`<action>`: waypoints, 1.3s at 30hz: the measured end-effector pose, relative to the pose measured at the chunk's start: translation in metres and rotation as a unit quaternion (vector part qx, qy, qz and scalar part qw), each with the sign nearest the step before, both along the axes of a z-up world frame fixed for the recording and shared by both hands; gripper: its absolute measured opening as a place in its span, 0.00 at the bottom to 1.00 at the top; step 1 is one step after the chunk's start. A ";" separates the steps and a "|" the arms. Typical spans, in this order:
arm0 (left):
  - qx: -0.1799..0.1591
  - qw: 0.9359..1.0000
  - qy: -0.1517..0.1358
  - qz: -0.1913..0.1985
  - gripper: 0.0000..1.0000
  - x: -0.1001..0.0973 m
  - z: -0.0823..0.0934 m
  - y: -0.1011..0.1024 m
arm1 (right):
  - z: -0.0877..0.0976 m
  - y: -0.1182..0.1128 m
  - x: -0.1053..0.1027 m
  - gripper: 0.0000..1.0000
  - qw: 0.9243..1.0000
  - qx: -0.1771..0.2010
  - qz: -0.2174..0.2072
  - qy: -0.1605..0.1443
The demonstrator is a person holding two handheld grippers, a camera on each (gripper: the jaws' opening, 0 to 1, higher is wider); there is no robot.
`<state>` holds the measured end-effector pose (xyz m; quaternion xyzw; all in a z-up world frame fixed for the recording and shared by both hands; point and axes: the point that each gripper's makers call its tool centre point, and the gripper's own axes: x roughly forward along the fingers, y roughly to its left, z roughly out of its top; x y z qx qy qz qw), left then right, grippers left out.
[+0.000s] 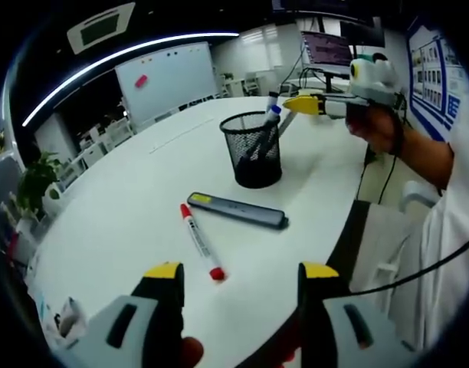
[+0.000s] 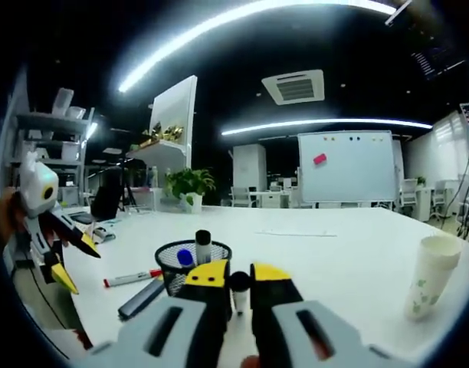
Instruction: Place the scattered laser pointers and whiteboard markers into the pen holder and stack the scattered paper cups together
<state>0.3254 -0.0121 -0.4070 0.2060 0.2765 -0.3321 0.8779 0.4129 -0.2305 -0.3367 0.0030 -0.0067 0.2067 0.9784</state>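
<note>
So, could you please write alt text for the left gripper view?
On a white table, a red-capped whiteboard marker and a dark laser pointer lie before the open left gripper. Beyond, the right gripper holds a marker over the mesh pen holder.

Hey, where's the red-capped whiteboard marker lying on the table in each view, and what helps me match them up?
Left gripper view: the red-capped marker lies lower centre, just ahead of the left tool, beside the laser pointer.
Right gripper view: the marker lies lower left, left of the mesh pen holder.
Shared landmark: the mesh pen holder.
</note>
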 end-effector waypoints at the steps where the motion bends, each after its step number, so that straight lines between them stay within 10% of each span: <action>1: -0.001 1.000 -0.001 0.001 0.60 0.000 0.001 0.000 | 0.001 0.001 0.000 0.11 1.000 0.001 0.001 -0.001; 39: -0.001 1.000 0.001 0.000 0.59 0.000 -0.001 0.000 | 0.022 0.006 0.004 0.11 1.000 -0.007 0.015 -0.010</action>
